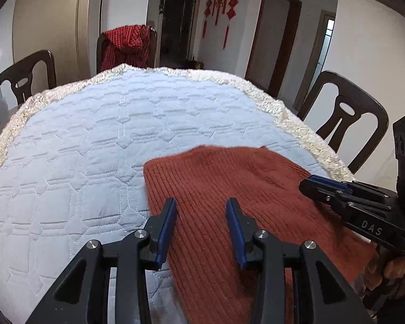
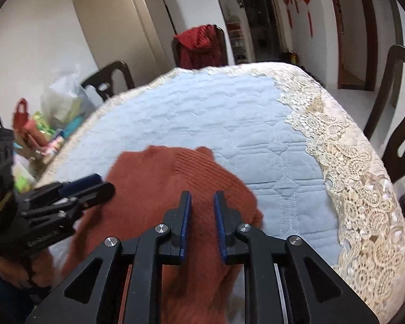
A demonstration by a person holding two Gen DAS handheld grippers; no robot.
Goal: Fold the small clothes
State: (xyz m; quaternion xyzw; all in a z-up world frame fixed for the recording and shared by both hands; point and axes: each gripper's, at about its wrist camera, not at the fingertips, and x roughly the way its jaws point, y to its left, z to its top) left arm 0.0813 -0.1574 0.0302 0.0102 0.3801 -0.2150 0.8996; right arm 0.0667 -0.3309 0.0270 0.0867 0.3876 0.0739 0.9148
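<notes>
both grippers (image 1: 201, 202) (image 2: 201, 197) gape empty over rust sweater (image 1: 229, 189), bare quilt (image 1: 94, 135) beyond.

Dark wooden chairs (image 1: 345, 124) ringed the quilt-covered surface (image 1: 94, 140); beyond it, a red garment (image 1: 124, 46) draped one chair, red knot ornaments (image 1: 221, 2) hung on the white wall.

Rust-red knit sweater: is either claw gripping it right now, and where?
Neither. The left claw and right claw hang open above the rust-red ribbed knit sweater, with nothing between their fingers.
</notes>
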